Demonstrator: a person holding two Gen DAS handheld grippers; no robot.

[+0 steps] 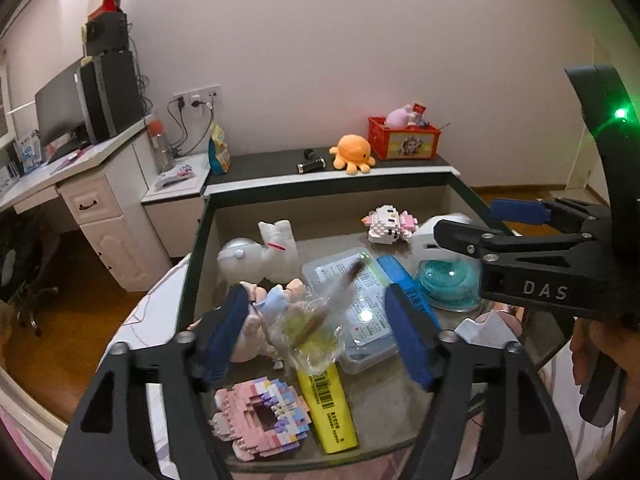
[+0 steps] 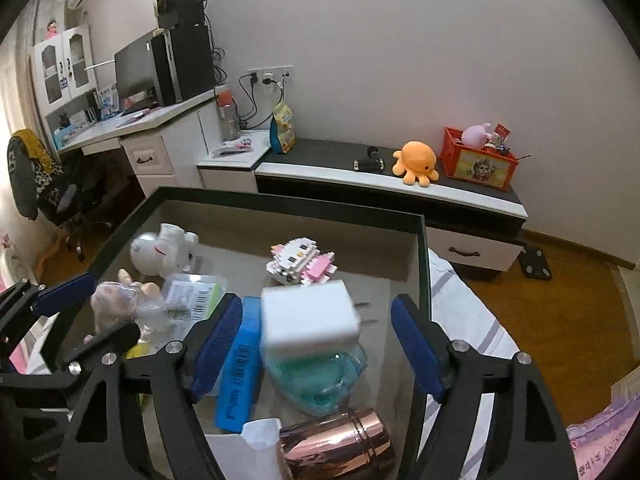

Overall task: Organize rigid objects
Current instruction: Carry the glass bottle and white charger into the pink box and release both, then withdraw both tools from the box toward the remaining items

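Right wrist view shows our right tool (image 2: 316, 344) gaping wide around a white charger (image 2: 308, 320), its pads clear of it; it sits on a teal dish (image 2: 320, 376) on the surface (image 2: 384, 292). Light, hard and slick, we judge; take its flat sides, away from the prongs. Our left tool (image 1: 316, 328) stands equally open over a crinkly plastic bag (image 1: 316, 332), gripping nothing.

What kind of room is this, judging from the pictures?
Probably a bedroom or study at home: a desk with a monitor, a low cabinet with a plush octopus, and a tray full of toys.
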